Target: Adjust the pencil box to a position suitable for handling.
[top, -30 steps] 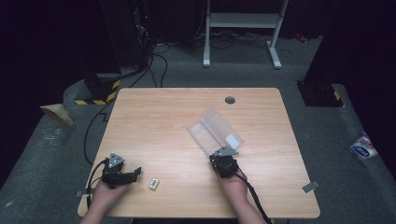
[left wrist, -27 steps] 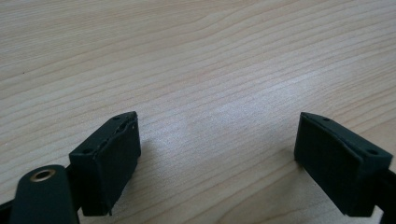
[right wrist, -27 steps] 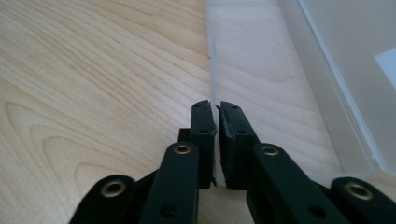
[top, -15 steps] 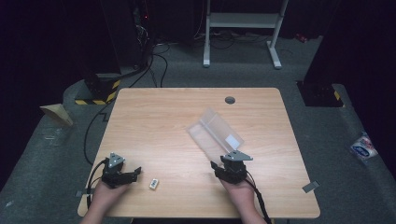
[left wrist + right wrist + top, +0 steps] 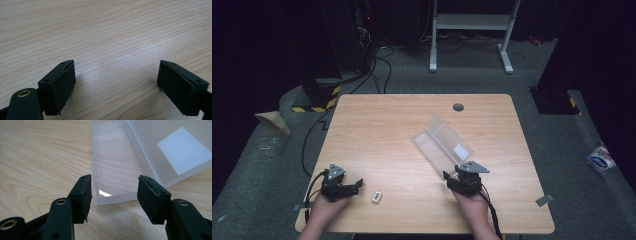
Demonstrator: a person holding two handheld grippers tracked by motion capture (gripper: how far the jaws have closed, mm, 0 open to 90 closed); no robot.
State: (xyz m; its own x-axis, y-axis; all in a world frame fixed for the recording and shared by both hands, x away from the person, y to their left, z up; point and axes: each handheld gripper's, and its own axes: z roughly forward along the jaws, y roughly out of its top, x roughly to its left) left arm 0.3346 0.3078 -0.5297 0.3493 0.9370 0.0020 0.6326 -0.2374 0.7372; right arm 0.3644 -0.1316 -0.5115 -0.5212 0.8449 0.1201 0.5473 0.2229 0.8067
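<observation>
An open clear plastic box (image 5: 442,142) lies right of the table's middle, its lid folded back and bearing a white label (image 5: 183,150). My right gripper (image 5: 453,174) sits just in front of the box's near end. Its jaws have just been opening and now stand apart, with the box's near wall (image 5: 117,199) ahead of the tips and no pad touching it. A small white piece (image 5: 377,196) rests near the front edge. Just left of it my left gripper (image 5: 357,185) points at it, open over bare wood (image 5: 116,80).
The wooden table (image 5: 387,130) has a round cable hole (image 5: 458,106) at the back. Behind it on the floor are cables, a white metal stand (image 5: 472,30) and a yellow-and-black striped base (image 5: 319,102). A packet (image 5: 601,157) lies on the floor at right.
My right gripper has drawn back from the box toward the table's front edge and its jaws have opened. The left gripper and the white piece have stayed put.
</observation>
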